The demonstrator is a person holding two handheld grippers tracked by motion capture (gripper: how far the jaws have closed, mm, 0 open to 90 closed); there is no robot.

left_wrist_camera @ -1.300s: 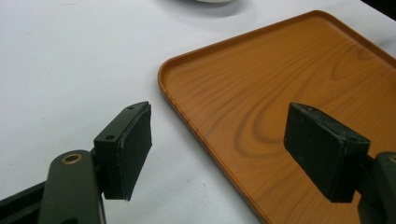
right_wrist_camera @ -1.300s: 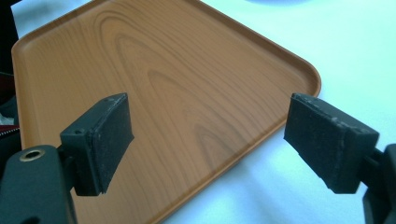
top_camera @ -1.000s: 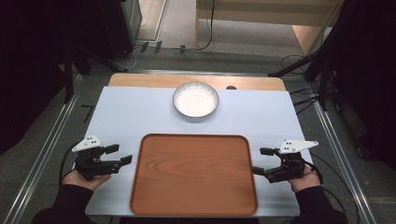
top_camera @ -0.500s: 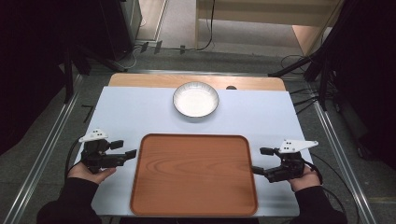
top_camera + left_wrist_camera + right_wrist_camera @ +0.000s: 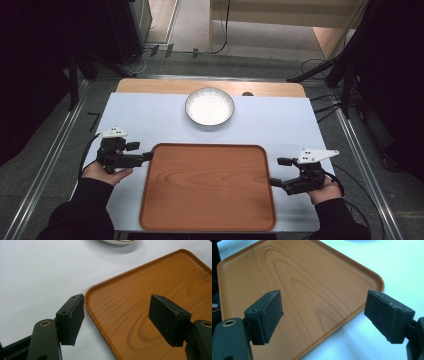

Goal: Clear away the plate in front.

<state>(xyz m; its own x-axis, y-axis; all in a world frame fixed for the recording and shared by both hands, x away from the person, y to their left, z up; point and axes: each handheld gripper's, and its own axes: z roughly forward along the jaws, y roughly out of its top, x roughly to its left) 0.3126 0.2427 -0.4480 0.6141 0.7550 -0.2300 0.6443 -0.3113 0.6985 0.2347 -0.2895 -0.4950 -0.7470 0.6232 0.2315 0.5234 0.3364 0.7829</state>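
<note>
High view: left gripper and right gripper, jaws spread and empty, flank the tray at lower centre. Judged step: gripping the rims. Seat each rim squarely between the jaws before closing.

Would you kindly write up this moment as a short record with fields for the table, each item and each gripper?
table: white top, wooden strip along the far edge
tray: wooden tray, empty, at the near middle
bowl: white bowl, beyond the tray, apart from it
left gripper: open, at the tray's left rim near the far corner, one jaw over the tray, one outside it
right gripper: open, at the tray's right rim, holding nothing
</note>
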